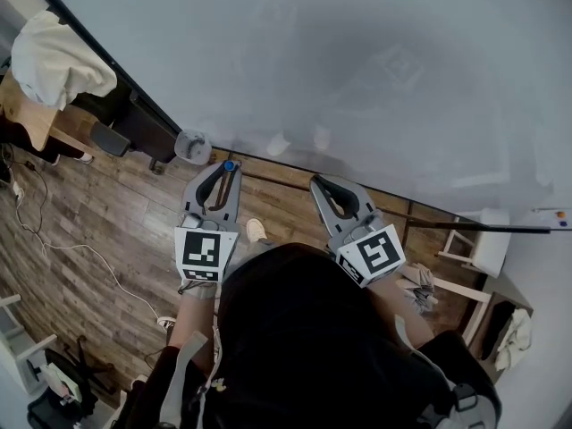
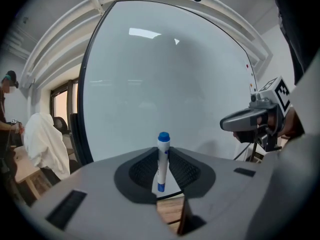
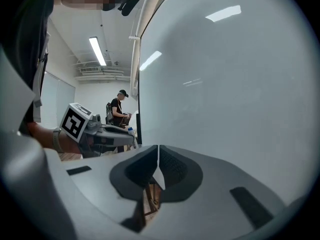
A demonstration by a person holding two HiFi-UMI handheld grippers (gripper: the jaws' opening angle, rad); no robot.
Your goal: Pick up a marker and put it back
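A white marker with a blue cap (image 2: 162,160) stands upright between the jaws of my left gripper (image 2: 163,170), which is shut on it. In the head view its blue cap (image 1: 229,165) pokes out past the left gripper (image 1: 223,172), close to the lower edge of the whiteboard (image 1: 357,70). My right gripper (image 1: 326,186) is held beside it, to the right, also facing the whiteboard (image 3: 235,84). Its jaws (image 3: 158,165) are shut with nothing between them.
The whiteboard's black frame and tray rail (image 1: 429,214) run along the bottom edge. A chair draped with white cloth (image 1: 54,61) stands at the far left, wooden floor (image 1: 80,239) with cables lies below. A person (image 3: 120,109) stands far off in the right gripper view.
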